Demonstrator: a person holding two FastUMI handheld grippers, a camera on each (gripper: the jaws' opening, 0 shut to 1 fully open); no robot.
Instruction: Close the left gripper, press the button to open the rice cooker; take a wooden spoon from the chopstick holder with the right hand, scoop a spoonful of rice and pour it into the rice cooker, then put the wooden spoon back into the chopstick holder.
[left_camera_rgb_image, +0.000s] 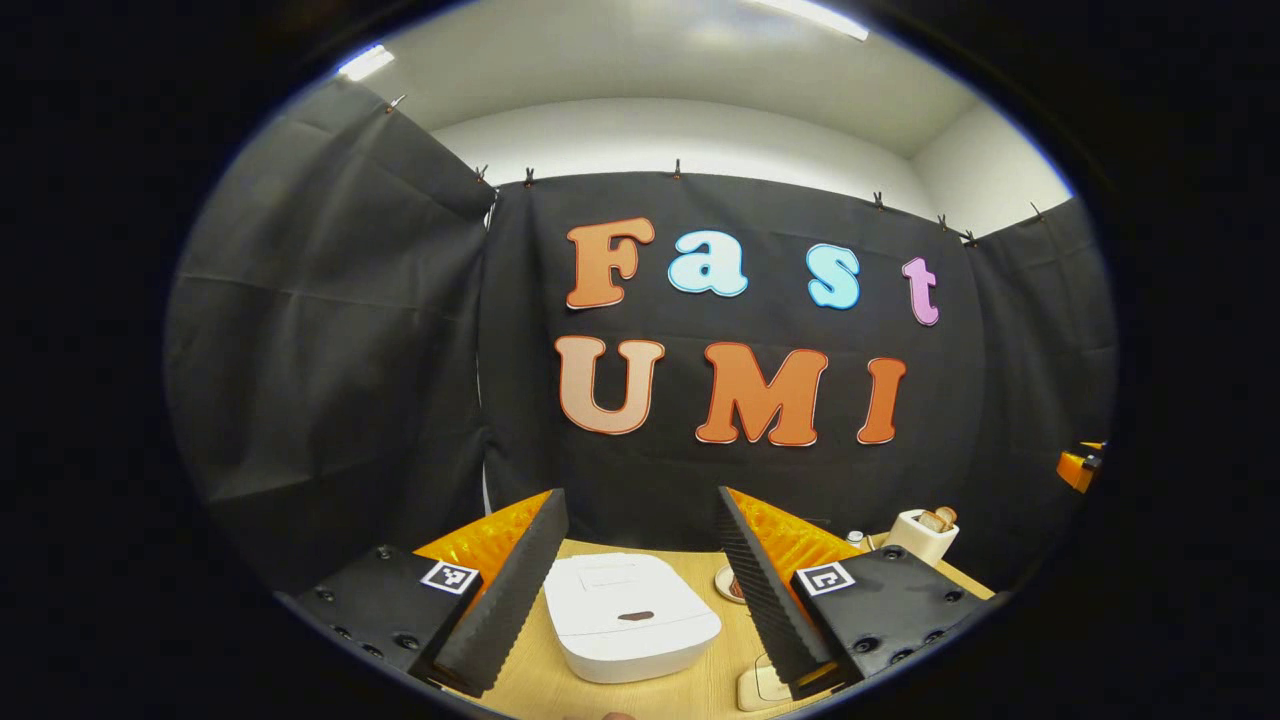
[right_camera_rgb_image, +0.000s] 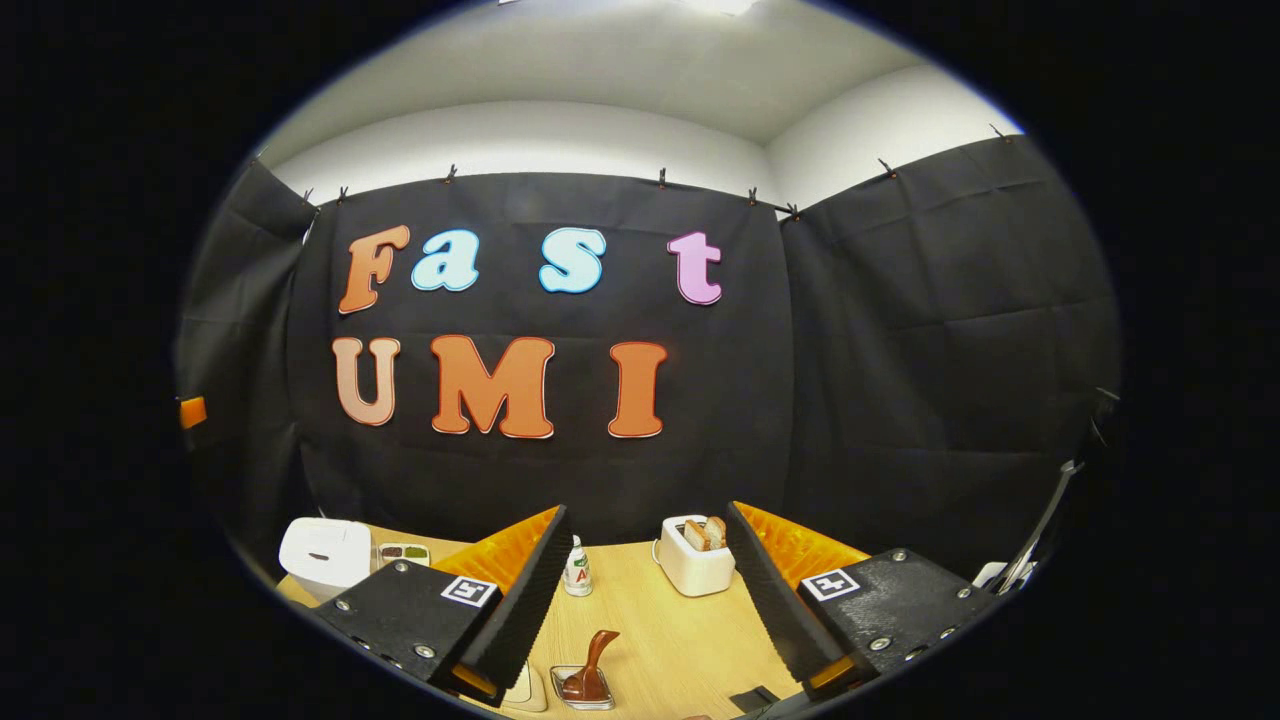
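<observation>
Left gripper (left_camera_rgb_image: 632, 560): fingers spread wide, nothing between them, held above a light wooden table (left_camera_rgb_image: 700, 690). Rice cooker (left_camera_rgb_image: 630, 615): white, lid down, seen between the two fingers in the left gripper view, dark button on the lid's near part; also at the table's far left in the right gripper view.

Right gripper (right_camera_rgb_image: 645, 580): fingers likewise spread, empty, raised over the table.

Wooden spoon (right_camera_rgb_image: 592, 665): brown, handle leaning up from a small clear square holder (right_camera_rgb_image: 585, 690) on the table's near edge (contents of the holder too small to tell).

Toaster (right_camera_rgb_image: 695, 555): white, slices of bread standing in its slots, toward the back.

Small bottle (right_camera_rgb_image: 577, 570): just beside the right gripper's left finger.
</observation>
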